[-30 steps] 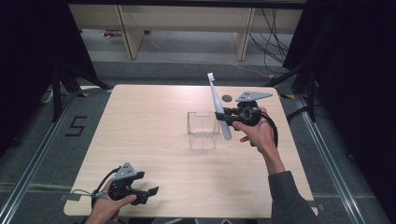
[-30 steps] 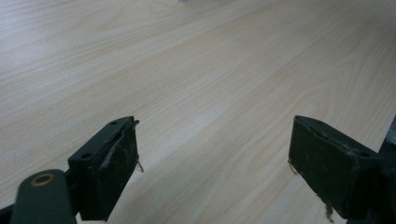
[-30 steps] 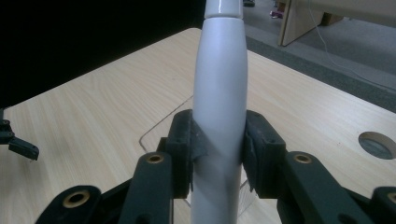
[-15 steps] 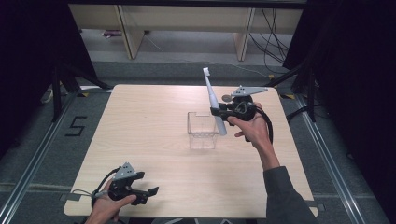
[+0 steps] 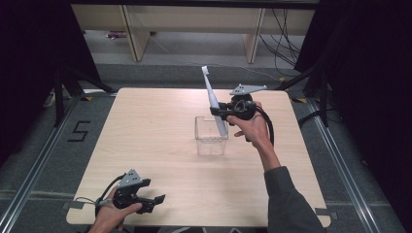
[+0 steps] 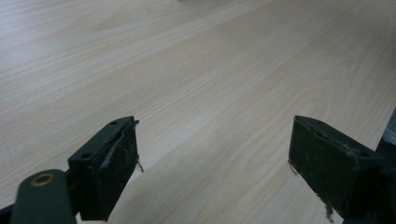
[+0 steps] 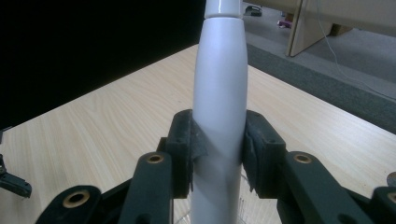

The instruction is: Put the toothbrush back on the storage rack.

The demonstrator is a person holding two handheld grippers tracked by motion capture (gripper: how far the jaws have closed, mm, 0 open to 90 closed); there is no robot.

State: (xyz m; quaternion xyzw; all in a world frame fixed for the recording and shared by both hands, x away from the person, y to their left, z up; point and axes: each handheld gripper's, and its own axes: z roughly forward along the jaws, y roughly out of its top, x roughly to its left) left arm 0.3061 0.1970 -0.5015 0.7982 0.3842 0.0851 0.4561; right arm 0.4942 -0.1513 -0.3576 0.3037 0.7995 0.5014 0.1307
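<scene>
Here the tabletop [image 5: 145, 141] carries a clear box [image 5: 211, 138] near its middle. The right hand-held gripper [image 5: 224, 110] pinches a white toothbrush [image 5: 212, 94] mid-handle, tail inside the box: light, stiff, probably slippery. The left hand-held gripper [image 5: 150, 200] rests spread near the front-left corner.
</scene>
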